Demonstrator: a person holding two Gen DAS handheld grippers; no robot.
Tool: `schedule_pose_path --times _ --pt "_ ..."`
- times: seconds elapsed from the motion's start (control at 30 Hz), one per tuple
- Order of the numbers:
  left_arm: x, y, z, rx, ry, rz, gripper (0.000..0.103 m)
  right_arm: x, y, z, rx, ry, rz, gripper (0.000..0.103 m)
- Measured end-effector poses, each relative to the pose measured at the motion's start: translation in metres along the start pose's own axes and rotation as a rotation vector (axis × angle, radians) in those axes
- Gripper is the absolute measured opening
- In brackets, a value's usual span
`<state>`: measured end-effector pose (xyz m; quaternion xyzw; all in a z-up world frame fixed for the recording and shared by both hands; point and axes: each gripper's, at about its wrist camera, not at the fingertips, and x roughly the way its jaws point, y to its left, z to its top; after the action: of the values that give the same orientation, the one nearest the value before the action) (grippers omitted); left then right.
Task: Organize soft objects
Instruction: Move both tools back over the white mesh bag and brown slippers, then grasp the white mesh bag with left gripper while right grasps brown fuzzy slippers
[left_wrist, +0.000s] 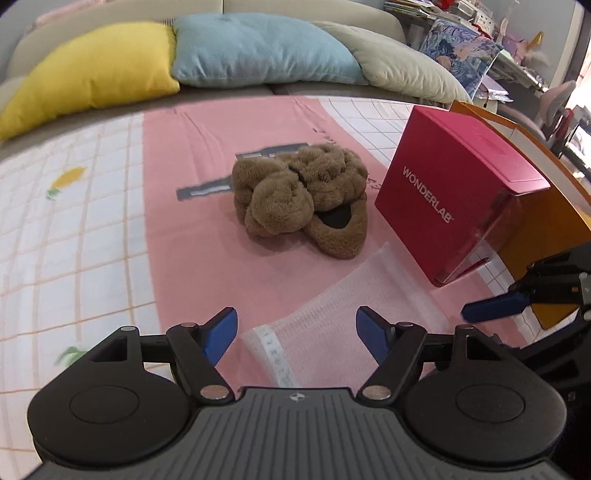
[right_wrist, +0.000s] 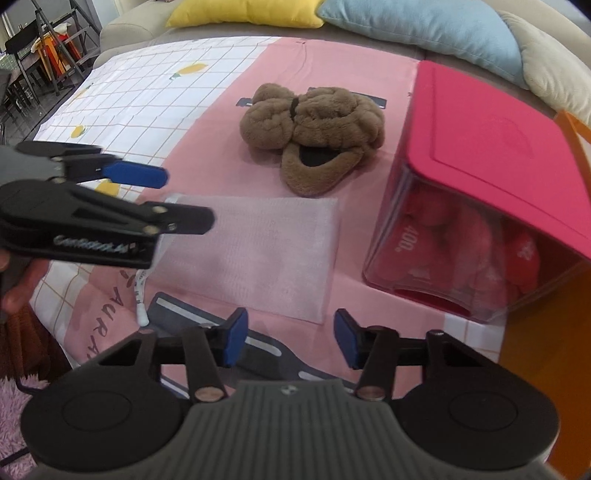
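Observation:
A pair of fluffy brown slippers (left_wrist: 303, 195) (right_wrist: 314, 129) lies heaped on the pink cloth (left_wrist: 207, 266). Nearer to me, a white mesh bag (left_wrist: 351, 325) (right_wrist: 266, 251) lies flat. My left gripper (left_wrist: 297, 328) is open over the bag's left end, which has a white label strip, and its pads touch nothing. In the right wrist view the left gripper (right_wrist: 173, 197) hangs over that same end. My right gripper (right_wrist: 291, 328) stands open just short of the bag's near edge, empty. One of its fingers (left_wrist: 487, 309) shows at the right of the left wrist view.
A red box marked WONDERLAB (left_wrist: 454, 195) (right_wrist: 487, 184) stands right of the slippers, red soft items showing through its clear front. An orange board (left_wrist: 554, 229) stands behind it. Yellow (left_wrist: 92, 70), blue (left_wrist: 258, 51) and beige (left_wrist: 402, 66) pillows line the back. A checked sheet (left_wrist: 55, 236) spreads left.

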<state>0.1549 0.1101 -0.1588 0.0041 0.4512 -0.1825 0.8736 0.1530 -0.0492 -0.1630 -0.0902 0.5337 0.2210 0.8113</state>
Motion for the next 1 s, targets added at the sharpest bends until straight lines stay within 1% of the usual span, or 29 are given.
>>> schedule_pose_path --times 0.07,0.13,0.2,0.33,0.37,0.4,0.43,0.47,0.53,0.6,0.67,0.7,0.77,0.87,0.9,1.0 --pt "0.008 0.005 0.0 -0.028 0.036 -0.027 0.081 0.006 0.0 0.002 0.007 0.011 0.0 0.043" --pt "0.008 0.006 -0.003 -0.041 0.041 -0.053 0.081 0.01 0.0 0.002 0.015 0.02 0.003 0.042" --pt "0.005 0.006 -0.006 -0.051 0.048 -0.097 0.081 0.015 0.001 0.002 0.01 0.027 0.001 0.041" --pt "0.001 0.008 -0.009 -0.083 0.077 -0.174 0.08 0.018 0.008 0.001 -0.043 0.011 -0.018 0.042" --pt "0.001 0.007 -0.01 -0.092 0.082 -0.185 0.078 0.018 0.01 0.001 -0.056 0.009 -0.023 0.042" --pt "0.0 0.005 -0.011 -0.097 0.082 -0.177 0.075 0.019 0.012 0.001 -0.067 0.007 -0.028 0.042" --pt "0.001 0.002 -0.009 -0.092 0.086 -0.168 0.069 0.019 0.013 0.0 -0.075 0.003 -0.032 0.043" --pt "0.002 -0.003 -0.008 -0.075 0.094 -0.166 0.061 0.02 0.014 0.0 -0.082 0.0 -0.033 0.043" --pt "0.002 -0.014 -0.007 -0.042 0.103 -0.16 0.053 0.02 0.015 0.0 -0.089 -0.002 -0.034 0.045" --pt "0.003 -0.025 -0.007 -0.011 0.107 -0.136 0.047 0.02 0.016 0.0 -0.088 -0.003 -0.034 0.045" --pt "0.004 -0.034 -0.006 0.017 0.112 -0.084 0.031 0.02 0.015 0.0 -0.093 -0.005 -0.033 0.045" --pt "0.004 -0.037 -0.006 0.031 0.116 -0.059 0.027 0.02 0.015 0.0 -0.095 -0.007 -0.033 0.045" --pt "0.004 -0.043 -0.007 0.052 0.125 -0.037 0.008 0.02 0.016 0.0 -0.096 -0.007 -0.032 0.046" --pt "0.002 -0.049 -0.011 0.055 0.12 -0.03 0.003 0.017 0.016 0.0 -0.091 0.001 -0.032 0.045" --pt "0.0 -0.048 -0.011 0.049 0.116 -0.021 0.003 0.016 0.016 0.001 -0.093 0.004 -0.033 0.043" --pt "-0.01 -0.04 -0.01 0.001 0.085 -0.004 0.003 0.014 0.015 0.002 -0.079 0.004 -0.026 0.041"
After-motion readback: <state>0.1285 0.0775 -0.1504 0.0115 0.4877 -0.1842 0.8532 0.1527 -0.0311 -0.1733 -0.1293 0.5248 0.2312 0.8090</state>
